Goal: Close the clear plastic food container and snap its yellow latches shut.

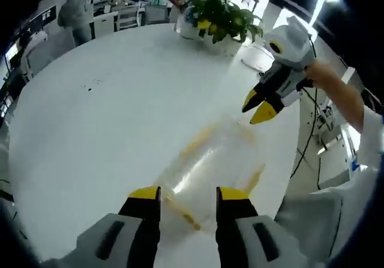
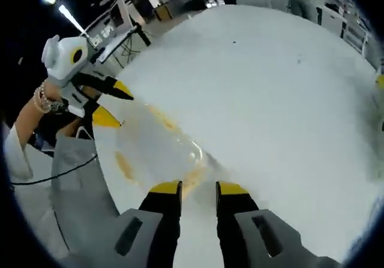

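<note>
1. Progress: looks early or mid-task. Clear container (image 1: 207, 166) on white table (image 1: 102, 118), lid apparently down, hard to confirm through blur. Yellow latches (image 1: 193, 143) along the edges; snapped or not — cannot tell.
2. Left gripper (image 1: 188, 195): released, jaws apart, holding nothing. Container just ahead of the tips, near end between them or just under.
3. Right gripper (image 2: 198, 188): released too, jaws apart, empty. Container just ahead and slightly left of its tips, near corner close to left jaw.
4. Grippers at opposite ends of container, facing each other.
5. Remaining, by judgement: press each latch down.
6. Background: potted plant (image 1: 223, 15) at far table edge.
</note>
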{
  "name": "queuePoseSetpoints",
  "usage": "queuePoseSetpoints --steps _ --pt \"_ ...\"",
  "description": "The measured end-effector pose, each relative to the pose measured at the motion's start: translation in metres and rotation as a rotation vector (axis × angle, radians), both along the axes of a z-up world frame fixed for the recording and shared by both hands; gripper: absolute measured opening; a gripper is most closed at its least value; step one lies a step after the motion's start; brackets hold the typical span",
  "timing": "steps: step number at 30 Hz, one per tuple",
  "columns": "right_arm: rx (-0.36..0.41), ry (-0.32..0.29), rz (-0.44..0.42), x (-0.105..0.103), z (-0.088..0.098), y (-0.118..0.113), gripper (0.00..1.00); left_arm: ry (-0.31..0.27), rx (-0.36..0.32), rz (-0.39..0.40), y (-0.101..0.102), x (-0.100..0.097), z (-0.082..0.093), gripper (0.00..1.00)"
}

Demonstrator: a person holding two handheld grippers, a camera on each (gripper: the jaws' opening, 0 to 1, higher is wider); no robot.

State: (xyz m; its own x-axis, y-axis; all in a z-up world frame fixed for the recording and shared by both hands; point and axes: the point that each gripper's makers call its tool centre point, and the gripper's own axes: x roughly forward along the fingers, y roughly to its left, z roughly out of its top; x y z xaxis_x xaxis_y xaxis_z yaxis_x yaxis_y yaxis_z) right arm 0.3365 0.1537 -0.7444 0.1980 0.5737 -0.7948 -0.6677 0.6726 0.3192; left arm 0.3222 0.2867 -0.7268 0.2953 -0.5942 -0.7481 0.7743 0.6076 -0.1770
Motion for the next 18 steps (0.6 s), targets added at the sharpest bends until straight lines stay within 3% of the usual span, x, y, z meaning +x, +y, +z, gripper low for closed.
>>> queuePoseSetpoints --steps 3,5,8,13,18 --pt "0.099 -0.026 0.028 0.004 0.015 0.024 0.06 -0.067 -0.008 -0.095 -0.016 -0.008 0.003 0.17" --pt "0.148 -0.035 0.084 -0.001 0.020 0.042 0.01 -0.063 0.009 -0.099 -0.023 -0.012 -0.005 0.16" --pt "0.192 -0.014 0.137 -0.007 0.017 0.068 0.03 -0.063 -0.017 -0.123 -0.038 -0.018 -0.014 0.12" --pt "0.147 -0.018 0.220 -0.008 0.000 0.087 0.00 -0.058 -0.051 -0.128 -0.051 -0.020 -0.022 0.10" --pt "0.143 -0.021 0.248 -0.010 -0.007 0.095 0.00 -0.086 -0.043 -0.151 -0.055 -0.022 -0.025 0.10"
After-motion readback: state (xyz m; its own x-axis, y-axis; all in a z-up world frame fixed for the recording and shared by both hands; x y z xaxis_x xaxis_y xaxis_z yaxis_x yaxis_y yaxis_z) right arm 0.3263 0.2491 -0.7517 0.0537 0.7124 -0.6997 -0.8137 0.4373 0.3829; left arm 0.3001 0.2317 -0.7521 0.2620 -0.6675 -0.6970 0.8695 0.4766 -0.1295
